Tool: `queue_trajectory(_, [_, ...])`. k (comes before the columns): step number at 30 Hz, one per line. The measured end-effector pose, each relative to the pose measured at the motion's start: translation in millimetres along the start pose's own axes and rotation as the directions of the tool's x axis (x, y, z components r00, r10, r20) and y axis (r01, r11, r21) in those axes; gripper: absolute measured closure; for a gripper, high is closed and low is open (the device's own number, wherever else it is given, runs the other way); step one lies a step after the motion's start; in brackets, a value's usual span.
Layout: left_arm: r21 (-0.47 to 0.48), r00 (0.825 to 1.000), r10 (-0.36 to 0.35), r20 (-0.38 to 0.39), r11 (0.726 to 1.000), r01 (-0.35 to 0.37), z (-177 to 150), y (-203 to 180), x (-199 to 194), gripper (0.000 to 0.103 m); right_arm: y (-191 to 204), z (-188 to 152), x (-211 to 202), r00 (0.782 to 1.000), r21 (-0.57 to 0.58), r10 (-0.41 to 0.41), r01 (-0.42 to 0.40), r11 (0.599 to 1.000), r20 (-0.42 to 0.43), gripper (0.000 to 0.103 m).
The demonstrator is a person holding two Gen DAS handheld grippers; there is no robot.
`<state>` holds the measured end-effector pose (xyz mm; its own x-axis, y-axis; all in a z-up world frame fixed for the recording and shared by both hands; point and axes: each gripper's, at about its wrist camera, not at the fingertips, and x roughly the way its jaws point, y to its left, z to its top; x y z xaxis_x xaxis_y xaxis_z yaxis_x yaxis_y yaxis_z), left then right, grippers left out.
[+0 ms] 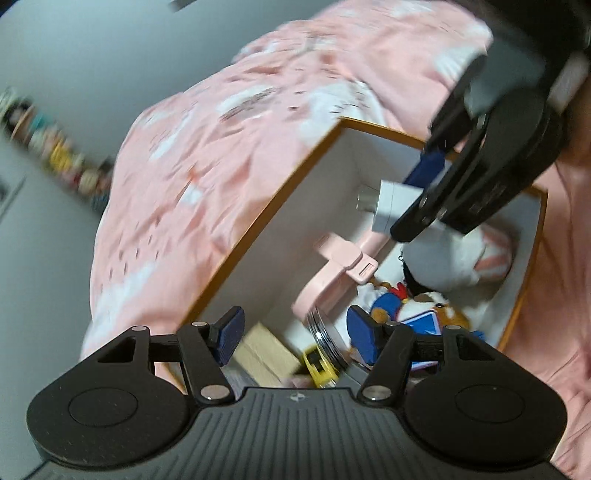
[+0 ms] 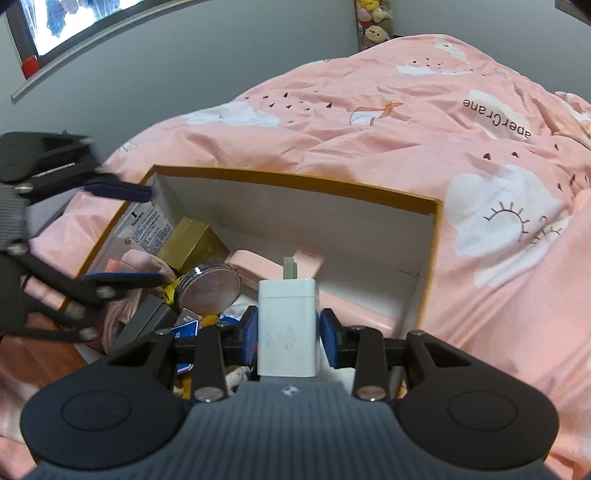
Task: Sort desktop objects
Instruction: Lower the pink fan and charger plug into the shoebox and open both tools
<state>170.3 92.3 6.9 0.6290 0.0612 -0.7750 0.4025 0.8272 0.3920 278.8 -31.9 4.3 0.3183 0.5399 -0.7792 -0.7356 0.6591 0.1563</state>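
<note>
Right wrist view: at lower centre, the right gripper clamps a white charger by its flat sides above the orange-rimmed box; light, rigid, smooth-cased. At left, the left gripper hangs released, empty.

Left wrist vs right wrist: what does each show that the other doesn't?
Only left wrist: the stuffed toys at the box's near end, and the right tongs seen from outside.
Only right wrist: the gold box, the box's printed label, the window, and the left tongs standing open and empty.
Both: the orange-rimmed box on the pink quilt, the white charger gripped in the right tongs, the round tin.
</note>
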Motion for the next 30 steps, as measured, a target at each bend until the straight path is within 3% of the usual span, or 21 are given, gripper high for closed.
queue_trajectory(4, [-0.121,0.998,0.057,0.018,0.991,-0.054,-4,0,-15,0.031,6,4,15,1.000,-0.007,-0.023,0.023,1.000,-0.018,0.065])
queue_trajectory(7, [-0.208,0.996,0.086,0.022,0.975,-0.080,-18,-2,-28,0.031,6,8,20,0.999,0.059,0.050,-0.049,0.997,-0.018,0.065])
queue_trajectory(10, [-0.314,0.995,0.097,-0.011,0.945,-0.095,-29,-1,-30,0.033,9,13,27,0.992,0.139,0.123,-0.119,0.983,-0.022,0.065])
queue_trajectory(14, [-0.429,0.994,0.104,-0.026,0.897,-0.105,-43,2,-33,0.034,13,19,44,0.987,0.230,0.155,-0.142,0.963,-0.036,0.065])
queue_trajectory(20, [-0.484,0.993,0.121,-0.011,0.868,-0.112,-53,3,-40,0.034,21,25,66,0.985,0.283,0.159,-0.133,0.950,-0.071,0.068])
queue_trajectory(30, [-0.568,0.996,0.093,0.001,0.820,-0.076,-60,7,-37,0.035,17,25,86,0.980,0.342,0.167,-0.122,0.932,-0.107,0.067])
